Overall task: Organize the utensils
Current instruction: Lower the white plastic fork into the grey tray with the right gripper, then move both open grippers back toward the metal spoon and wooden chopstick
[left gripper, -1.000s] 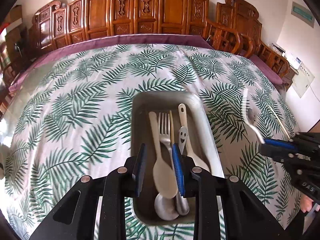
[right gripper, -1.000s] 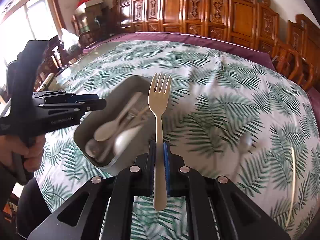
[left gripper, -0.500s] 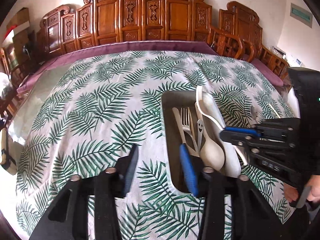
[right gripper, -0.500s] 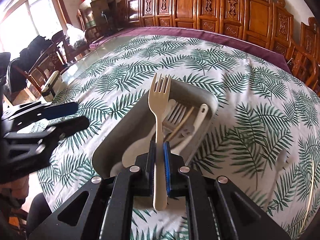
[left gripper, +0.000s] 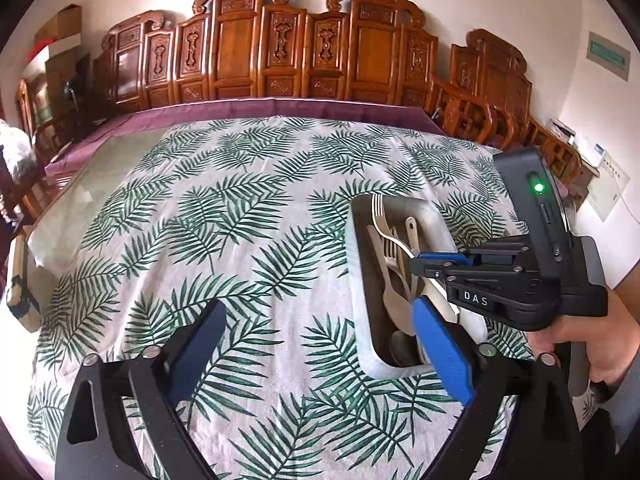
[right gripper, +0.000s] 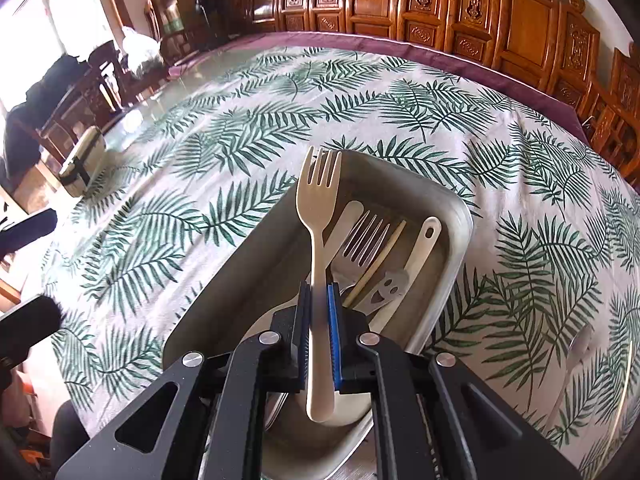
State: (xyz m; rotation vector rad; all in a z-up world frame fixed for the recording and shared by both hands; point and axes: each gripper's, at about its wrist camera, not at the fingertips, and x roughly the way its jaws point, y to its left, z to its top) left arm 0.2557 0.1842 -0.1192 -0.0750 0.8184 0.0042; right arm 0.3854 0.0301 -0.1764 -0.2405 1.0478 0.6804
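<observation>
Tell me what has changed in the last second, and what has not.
The right gripper carried the beige fork from beside the metal tray to above it. The left gripper drew off leftward and opened wider. Unchanged: the fork stays clamped, and the utensils in the tray lie as before.

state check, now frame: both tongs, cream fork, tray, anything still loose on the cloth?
Right tongs: shut on cream fork, above the tray.
Cream fork: held by its handle, tines pointing away, not yet in the tray.
Left tongs: open, holding nothing.
Tray: on the cloth, holding a metal fork, chopstick, smiley spoon and other utensils.
Loose spoon: lying on the cloth to the right of the tray.
</observation>
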